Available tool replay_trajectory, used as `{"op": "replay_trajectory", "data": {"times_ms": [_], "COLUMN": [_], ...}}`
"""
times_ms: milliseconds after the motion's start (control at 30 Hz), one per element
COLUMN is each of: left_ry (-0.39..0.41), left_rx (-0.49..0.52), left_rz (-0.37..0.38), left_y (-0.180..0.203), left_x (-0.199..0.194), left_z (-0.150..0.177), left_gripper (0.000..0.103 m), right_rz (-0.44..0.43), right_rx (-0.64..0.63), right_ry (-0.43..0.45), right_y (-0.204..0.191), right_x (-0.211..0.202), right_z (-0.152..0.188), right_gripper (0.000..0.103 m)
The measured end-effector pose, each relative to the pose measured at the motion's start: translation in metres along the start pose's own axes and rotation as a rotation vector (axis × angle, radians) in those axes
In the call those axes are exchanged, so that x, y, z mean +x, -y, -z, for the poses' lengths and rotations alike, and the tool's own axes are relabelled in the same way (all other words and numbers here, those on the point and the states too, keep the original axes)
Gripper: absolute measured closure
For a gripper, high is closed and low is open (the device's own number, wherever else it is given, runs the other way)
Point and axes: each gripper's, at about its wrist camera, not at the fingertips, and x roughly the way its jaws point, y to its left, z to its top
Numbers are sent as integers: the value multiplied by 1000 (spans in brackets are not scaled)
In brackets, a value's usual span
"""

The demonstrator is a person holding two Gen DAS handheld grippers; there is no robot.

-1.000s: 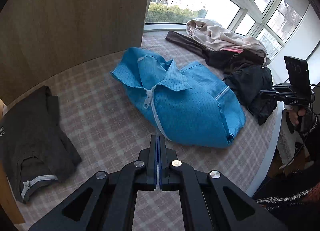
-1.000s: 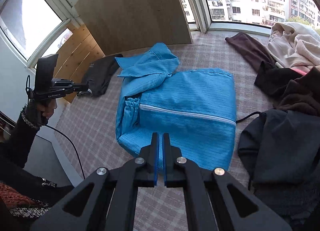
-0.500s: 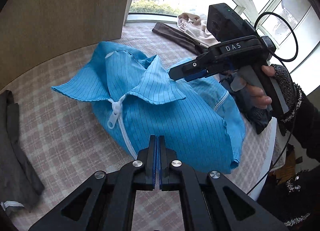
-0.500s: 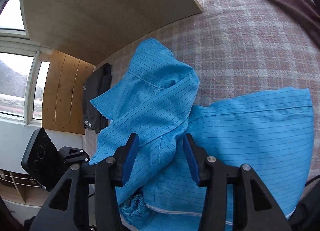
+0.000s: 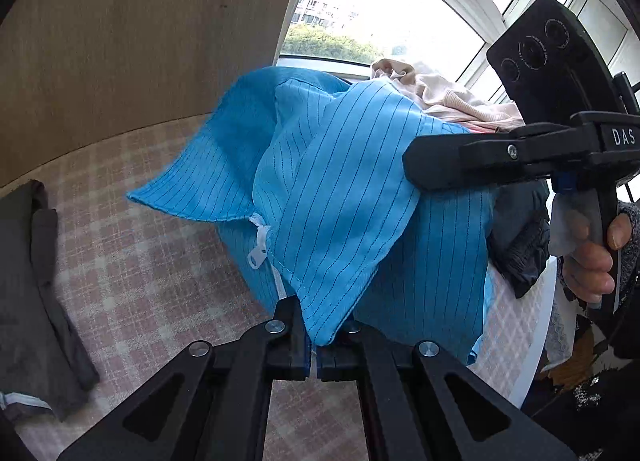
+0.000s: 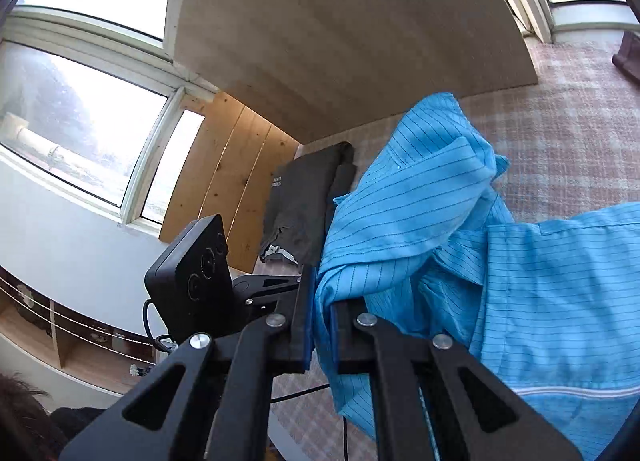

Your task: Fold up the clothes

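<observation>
While the big pink-and-white checked bed cover [image 5: 132, 281] lies flat as it did a second ago, the blue striped zip-up jacket [image 5: 344, 197] on it looks very different. One second ago it lay flat and nobody was touching it. Now its top part is lifted up off the cover, while its body lies on the bed toward 3 o'clock in the right wrist view.

Both tools have grabbed it. The left gripper [image 5: 316, 335] had its jaws together on nothing before; now they are clamped on the pointed tip of a blue flap at 6 o'clock. The right gripper [image 6: 320, 323] had its jaws wide apart half a second ago; now they pinch a bunch of blue cloth.

I think this means the fold is starting, and the held parts can be carried over the body next.

A folded dark grey garment [image 5: 36, 293] waits at 9 o'clock. A heap of beige and dark clothes [image 5: 448, 97] sits behind, near 1 o'clock.
</observation>
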Motion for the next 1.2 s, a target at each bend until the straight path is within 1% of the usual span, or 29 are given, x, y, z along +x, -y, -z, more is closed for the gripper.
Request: {"op": "replay_trajectory", "data": {"times_ms": [67, 133, 167, 233, 267, 300, 333, 367, 400, 433, 467, 500, 533, 600, 633, 667, 700, 733, 800, 867, 900, 967, 1033, 1133, 1167, 1200], "left_ry": [45, 75, 74, 34, 2, -49, -97, -139, -169, -173, -173, -164, -156, -153, -155, -161, -168, -172, -165, -159, -155, -150, -147, -161, -171, -181], "left_rx": [88, 172, 211, 282, 310, 329, 345, 359, 366, 358, 354, 358, 362, 368, 364, 345, 317, 292, 256, 236, 244, 273, 274, 278, 276, 275], "left_rz": [25, 60, 83, 115, 130, 146, 153, 139, 131, 138, 138, 121, 96, 28, 1, -16, -27, -35, -30, -7, -4, -26, -30, -33, -35, -36], "left_y": [26, 52, 65, 88, 98, 106, 112, 116, 118, 117, 114, 110, 105, 92, 85, 77, 68, 61, 54, 54, 58, 67, 71, 73, 72, 71], "left_x": [-17, -28, -23, 5, 23, 45, 64, 77, 84, 81, 75, 65, 55, 41, 37, 36, 38, 39, 43, 48, 51, 58, 65, 81, 87, 92], "left_z": [-14, -28, -34, -43, -45, -43, -41, -35, -28, -21, -13, -7, -2, 8, 11, 12, 12, 11, 7, 2, 0, -4, -11, -17, -18, -19], "left_gripper": [103, 103, 102, 101, 101, 101, 97, 98, 99, 98, 98, 98, 98, 98, 98, 98, 98, 99, 99, 99, 99, 99, 99, 99, 99, 99], "right_rz": [8, 36, 64, 163, 238, 317, 368, 415, 408, 396, 378, 371, 379, 398, 407, 427, 448, 479, 535, 575, 573, 553, 561, 562, 545, 525], "right_rx": [-31, -12, 20, 99, 141, 182, 256, 335, 408, 456, 482, 481, 459, 405, 375, 361, 348, 330, 287, 246, 231, 198, 152, 101, 98, 96], "right_ry": [83, 161, 208, 314, 349, 380, 371, 355, 325, 291, 263, 245, 229, 209, 207, 227, 251, 273, 315, 332, 320, 287, 227, 128, 106, 86], "right_y": [-20, -20, -13, 11, 28, 46, 68, 92, 114, 129, 137, 138, 133, 121, 115, 112, 110, 112, 120, 133, 140, 153, 160, 174, 176, 178], "right_x": [-29, -60, -78, -113, -124, -135, -136, -135, -130, -125, -123, -123, -127, -138, -145, -155, -164, -171, -181, -182, -177, -167, -153, -125, -121, -117], "right_z": [16, 40, 56, 95, 116, 137, 154, 170, 184, 194, 203, 207, 207, 203, 200, 195, 189, 179, 158, 132, 119, 95, 73, 56, 56, 55], "right_gripper": [97, 97, 97, 98, 98, 98, 98, 98, 97, 95, 94, 94, 93, 80, 77, 69, 56, 52, 52, 52, 52, 52, 52, 52, 52, 65]}}
